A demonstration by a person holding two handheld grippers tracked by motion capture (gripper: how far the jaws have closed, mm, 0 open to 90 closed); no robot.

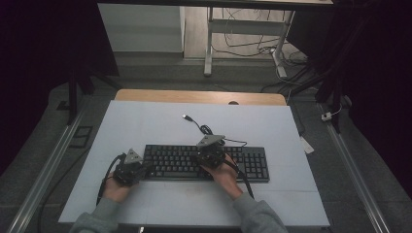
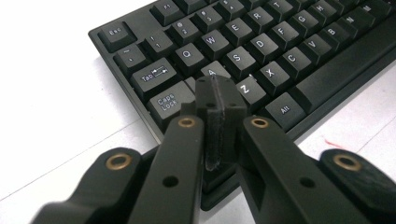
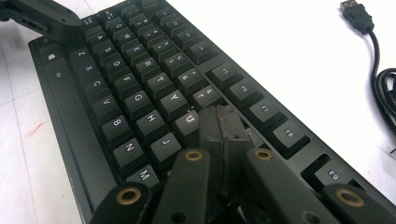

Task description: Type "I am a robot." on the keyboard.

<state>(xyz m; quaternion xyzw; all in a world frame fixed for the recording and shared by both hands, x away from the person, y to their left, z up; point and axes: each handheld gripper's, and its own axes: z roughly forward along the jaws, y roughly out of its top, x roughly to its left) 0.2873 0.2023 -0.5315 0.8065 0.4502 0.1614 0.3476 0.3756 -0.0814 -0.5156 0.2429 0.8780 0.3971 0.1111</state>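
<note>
A black keyboard (image 1: 206,162) lies across the middle of the white table (image 1: 145,121). My left gripper (image 1: 130,167) hovers at its left end. In the left gripper view the keyboard (image 2: 261,51) runs up to the right, and the left gripper (image 2: 219,91) is shut with its tip over the key beside Caps Lock, near A and Z. My right gripper (image 1: 210,148) sits over the keyboard's middle. In the right gripper view the right gripper (image 3: 222,123) is shut, its tip over keys of the keyboard (image 3: 140,93) near U and J.
The keyboard's black cable (image 1: 206,130) coils behind it and ends in a loose USB plug (image 1: 186,117), seen also as the plug (image 3: 355,14) in the right gripper view. A person's hands and grey sleeves (image 1: 252,216) come in from the near edge. Beyond the table stand desk legs and floor cables (image 1: 252,46).
</note>
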